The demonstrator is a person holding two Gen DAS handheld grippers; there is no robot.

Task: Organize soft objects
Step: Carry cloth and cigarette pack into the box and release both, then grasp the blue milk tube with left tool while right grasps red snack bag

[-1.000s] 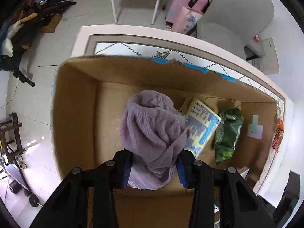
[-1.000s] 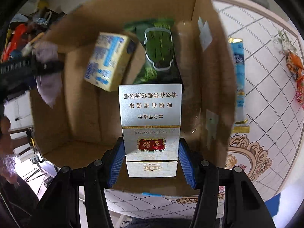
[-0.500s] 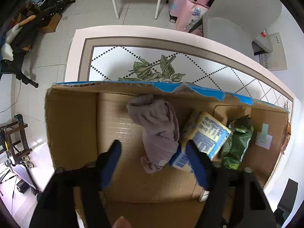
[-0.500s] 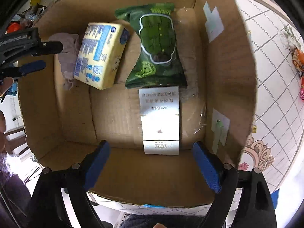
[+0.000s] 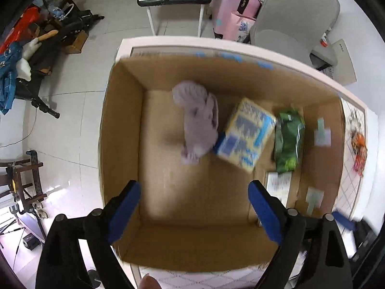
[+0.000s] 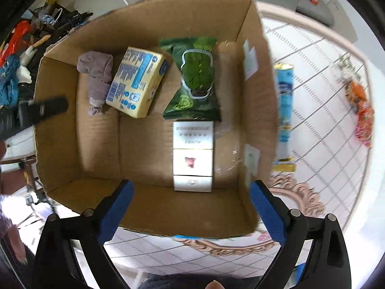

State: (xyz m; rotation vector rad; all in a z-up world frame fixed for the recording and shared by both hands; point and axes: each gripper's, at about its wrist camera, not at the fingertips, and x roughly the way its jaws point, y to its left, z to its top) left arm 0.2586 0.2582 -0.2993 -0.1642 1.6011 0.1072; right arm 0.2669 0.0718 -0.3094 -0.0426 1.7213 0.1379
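Both cameras ride on hand-held grippers and look steeply down into the same open cardboard box (image 5: 120, 130), which stands on a patterned table (image 6: 324, 77). The left wrist view hangs above the box's near wall, close in, facing across the box towards the table's far edge and the tiled floor (image 5: 72, 120) beyond; its own blue fingers (image 5: 125, 207) frame the bottom. The right wrist view sits just as near over the near wall but more towards the box's right side, so the tabletop right of the box shows. Both views share the box floor with the purple cloth (image 5: 199, 120), yellow pack (image 6: 137, 82), green bag (image 6: 195, 79) and white carton (image 6: 192, 154).
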